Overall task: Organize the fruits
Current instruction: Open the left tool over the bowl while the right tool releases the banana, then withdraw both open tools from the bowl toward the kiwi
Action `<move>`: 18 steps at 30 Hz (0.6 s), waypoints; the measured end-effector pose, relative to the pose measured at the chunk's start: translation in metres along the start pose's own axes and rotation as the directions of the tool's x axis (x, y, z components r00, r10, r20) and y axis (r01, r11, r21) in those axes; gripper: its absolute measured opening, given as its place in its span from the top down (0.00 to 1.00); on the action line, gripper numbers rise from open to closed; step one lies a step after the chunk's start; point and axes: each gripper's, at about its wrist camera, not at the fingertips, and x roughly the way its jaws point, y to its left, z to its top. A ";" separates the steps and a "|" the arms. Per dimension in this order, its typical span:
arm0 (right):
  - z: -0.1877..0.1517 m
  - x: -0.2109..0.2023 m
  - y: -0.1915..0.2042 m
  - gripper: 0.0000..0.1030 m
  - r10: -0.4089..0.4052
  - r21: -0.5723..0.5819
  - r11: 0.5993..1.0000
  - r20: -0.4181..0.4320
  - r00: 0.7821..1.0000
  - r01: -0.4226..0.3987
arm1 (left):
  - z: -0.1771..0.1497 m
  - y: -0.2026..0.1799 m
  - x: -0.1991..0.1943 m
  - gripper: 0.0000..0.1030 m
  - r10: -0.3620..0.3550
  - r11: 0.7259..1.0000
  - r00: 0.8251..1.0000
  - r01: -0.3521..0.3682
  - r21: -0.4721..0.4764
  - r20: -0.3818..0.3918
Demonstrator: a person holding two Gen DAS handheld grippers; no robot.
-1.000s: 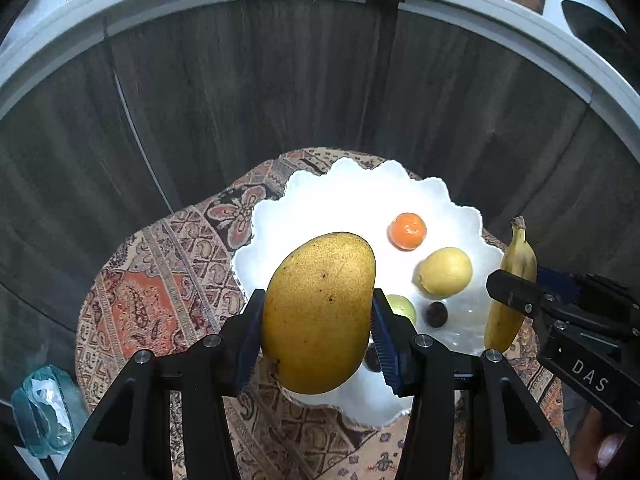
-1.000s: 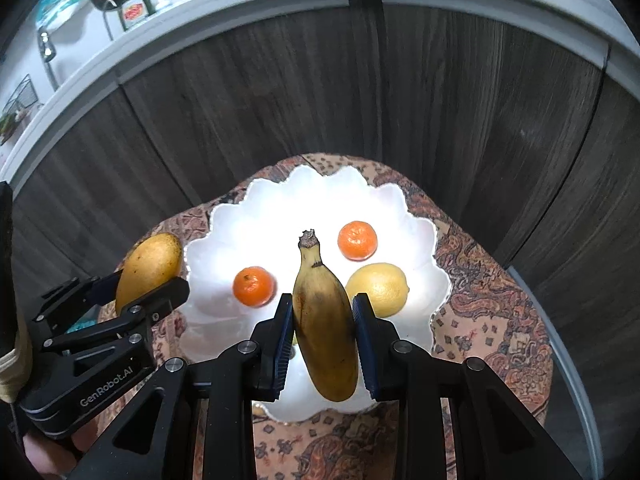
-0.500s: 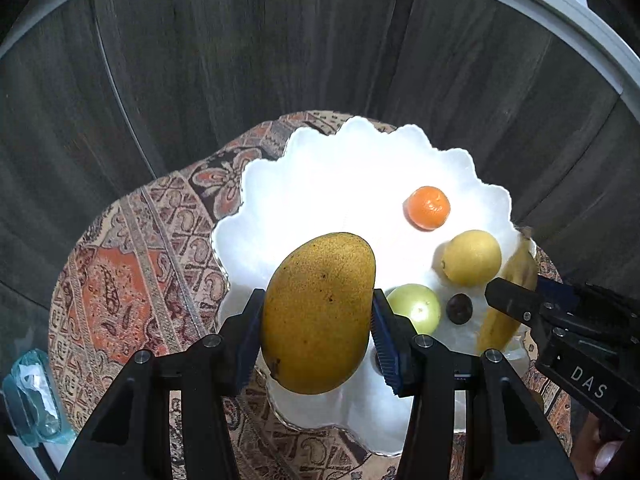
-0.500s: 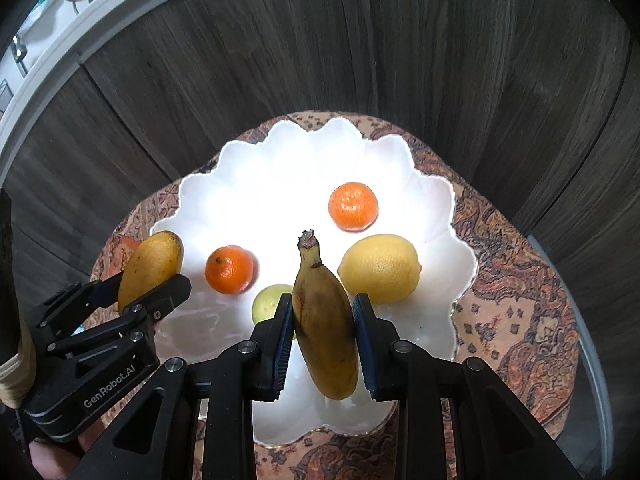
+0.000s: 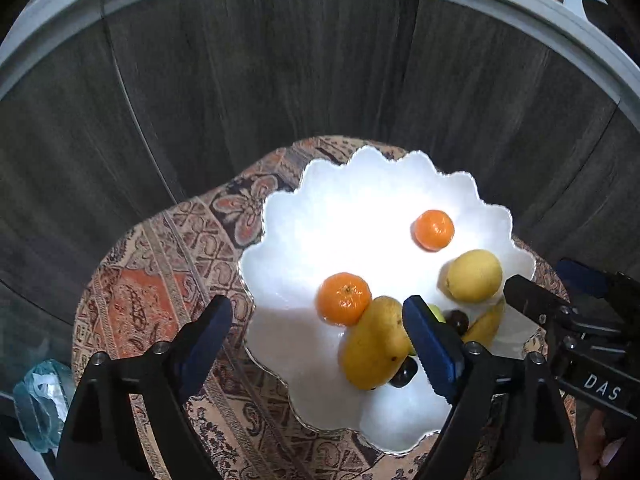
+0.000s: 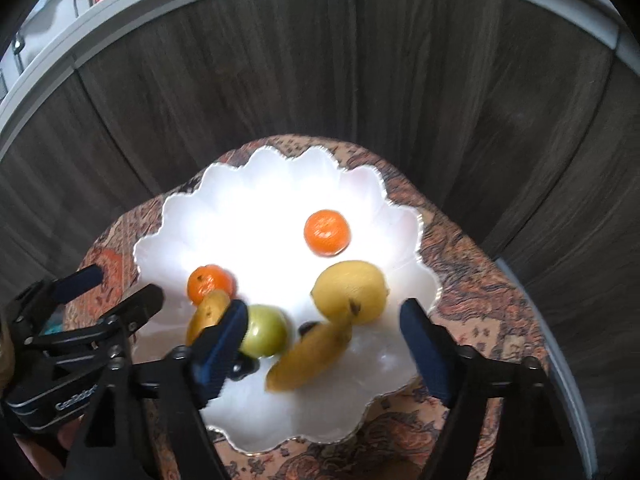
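Mango [image 5: 374,350] and banana [image 6: 310,354] (released) in bowl [image 6: 276,200]

Glossy white bowl [image 5: 360,208] on patterned woven cloth [image 5: 152,292], matt dark wood-grain panels [image 5: 248,80]

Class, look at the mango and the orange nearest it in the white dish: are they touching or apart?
Touching. In the left wrist view the mango lies with its upper end pressed against the near orange, no white of the dish showing between them.
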 end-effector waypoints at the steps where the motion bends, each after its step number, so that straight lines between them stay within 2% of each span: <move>1: 0.001 -0.003 -0.001 0.22 -0.003 0.005 1.000 0.008 1.000 0.003 | 0.001 0.000 -0.003 0.14 0.001 1.000 1.000 -0.001 0.000 0.004; 5: 0.005 -0.019 -0.002 0.22 -0.005 0.013 1.000 0.037 0.999 0.004 | 0.004 -0.001 -0.016 0.10 -0.002 1.000 1.000 0.002 -0.003 0.029; 18: 0.005 -0.058 -0.001 0.22 -0.004 0.019 1.000 0.089 0.996 0.003 | 0.006 -0.007 -0.057 0.09 -0.009 1.000 0.998 0.008 0.010 0.066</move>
